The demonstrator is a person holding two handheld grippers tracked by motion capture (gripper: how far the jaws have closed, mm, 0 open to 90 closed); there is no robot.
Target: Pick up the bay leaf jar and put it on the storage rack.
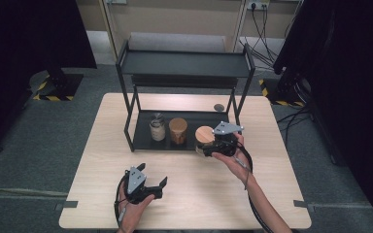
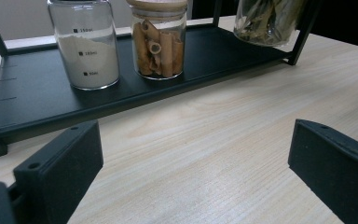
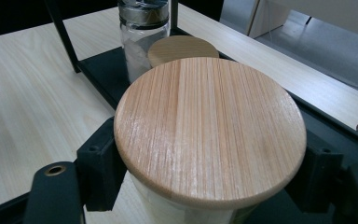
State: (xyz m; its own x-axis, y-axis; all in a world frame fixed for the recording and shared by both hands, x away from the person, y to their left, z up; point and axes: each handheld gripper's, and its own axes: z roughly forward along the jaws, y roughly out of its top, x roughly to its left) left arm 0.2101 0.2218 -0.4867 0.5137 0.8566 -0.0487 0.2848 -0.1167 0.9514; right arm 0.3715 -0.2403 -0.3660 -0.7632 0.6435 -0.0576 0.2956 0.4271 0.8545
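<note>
- My right tool [image 1: 209, 147] is clamped on the jar with the wooden lid [image 3: 209, 128]; in the right gripper view its two black jaws press the glass from either side just under the lid's rim.
- That jar sits at the right end of the black rack's [image 1: 141, 141] lower tray, at its near edge, as the high view shows it [image 1: 204, 134].
- In the left gripper view the same jar's glass [image 2: 268, 21] holds what looks like dried leaves, and its base hangs clear above the tray, close to the rack's right post.
- My left tool [image 1: 151, 182] is wide open and grips nothing; it rests low over the bare desk [image 1: 199, 194] near the front edge, left of centre, well apart from the rack.
- Looking along its jaws, I see pale wood between them and the rack's tray beyond.
- Two more jars stand on the tray left of mine: a pasta jar [image 2: 159, 39] with a wooden lid in the middle, and a metal-capped jar [image 2: 85, 44] half full of white powder further left.
- The pasta jar stands near my held jar; I cannot tell whether they touch.
- The rack's upper shelf [image 1: 184, 63] lies at the far side of the desk.
</note>
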